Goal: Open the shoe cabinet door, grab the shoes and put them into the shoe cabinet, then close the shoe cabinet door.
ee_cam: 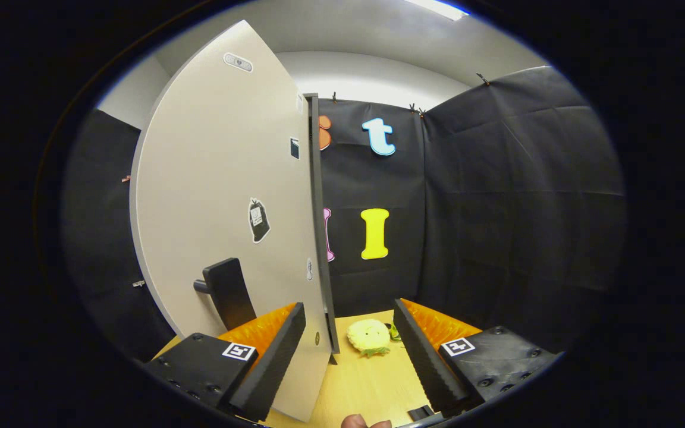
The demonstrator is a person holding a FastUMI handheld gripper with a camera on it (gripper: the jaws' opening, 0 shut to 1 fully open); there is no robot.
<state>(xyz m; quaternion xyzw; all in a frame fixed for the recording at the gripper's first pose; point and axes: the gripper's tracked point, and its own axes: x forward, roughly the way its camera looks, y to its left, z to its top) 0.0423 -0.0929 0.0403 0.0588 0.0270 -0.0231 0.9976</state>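
Observation:
The pale shoe cabinet door (pixel 217 202) stands swung out, seen nearly edge-on, its free edge running down between my fingers. A dark handle (pixel 228 291) juts from its face, just above my left finger (pixel 271 362). My gripper (pixel 348 362) is open, with the door's lower edge next to the left finger and the right finger (pixel 429 356) apart from it. Neither finger presses on anything. Beyond the fingers, on the wooden tabletop (pixel 360 386), lies a fluffy yellow shoe (pixel 369 337) with green trim.
Black cloth walls (pixel 497 208) close the booth behind and to the right. A dark panel edge (pixel 317 226) runs along the door's free side. A person's fingertip (pixel 355 422) shows at the near edge of the tabletop.

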